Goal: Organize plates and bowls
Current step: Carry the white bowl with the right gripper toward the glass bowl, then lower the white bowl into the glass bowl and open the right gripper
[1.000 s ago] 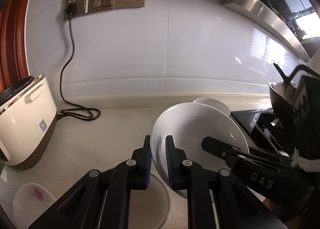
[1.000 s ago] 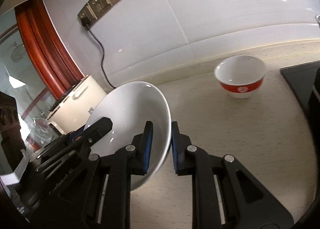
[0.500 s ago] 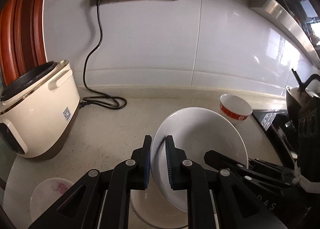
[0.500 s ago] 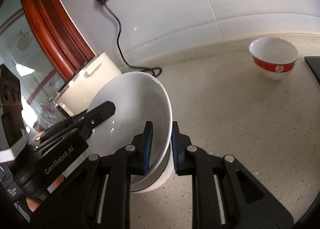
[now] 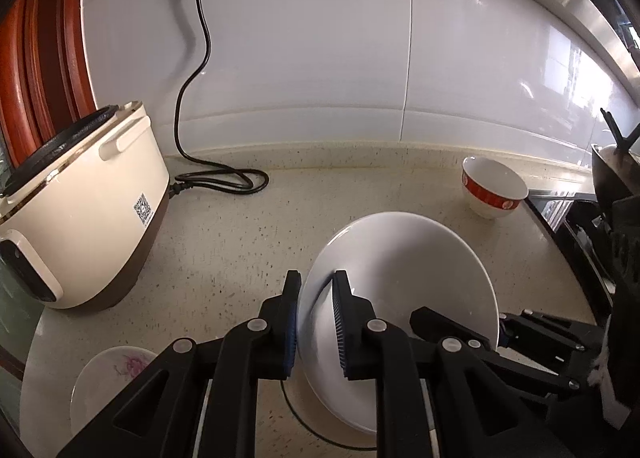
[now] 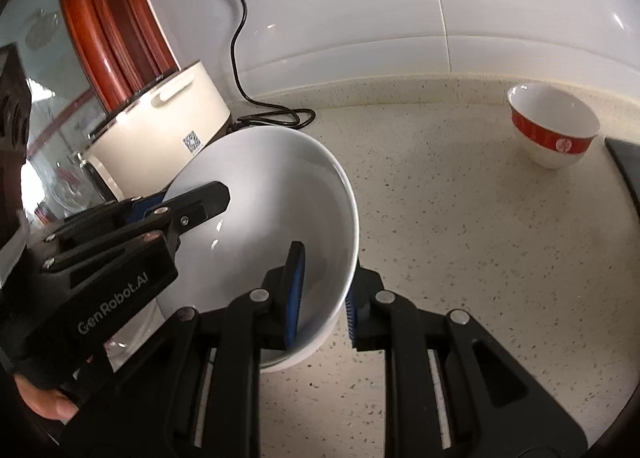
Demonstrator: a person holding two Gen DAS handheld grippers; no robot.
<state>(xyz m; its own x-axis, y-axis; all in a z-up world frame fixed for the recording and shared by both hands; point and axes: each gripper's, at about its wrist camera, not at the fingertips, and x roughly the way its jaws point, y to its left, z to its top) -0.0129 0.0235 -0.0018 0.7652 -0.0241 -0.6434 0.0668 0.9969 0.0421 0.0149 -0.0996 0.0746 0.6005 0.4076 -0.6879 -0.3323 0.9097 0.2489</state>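
Observation:
A large white bowl (image 5: 400, 258) hangs tilted just above the counter, held by both grippers. My left gripper (image 5: 316, 298) is shut on its left rim, one pad inside and one outside. My right gripper (image 6: 326, 286) is shut on the opposite rim in the same way. Each view shows the other gripper across the bowl: the right gripper (image 5: 460, 326) and the left gripper (image 6: 192, 201). Another white dish (image 5: 304, 414) lies directly under the bowl; I cannot tell whether they touch. A red-banded bowl (image 5: 494, 187) stands upright near the back wall.
A cream rice cooker (image 5: 80, 197) stands at the left, its black cord (image 5: 224, 181) coiled on the counter behind. A small plate with a pink flower (image 5: 108, 378) lies at the near left. A black stove (image 5: 568, 217) with a dark pot (image 5: 612, 169) borders the right.
Both grippers have come down toward the counter with the white bowl between them and tipped further downward. The bowl now hangs low over the white dish. Both grips are unchanged.

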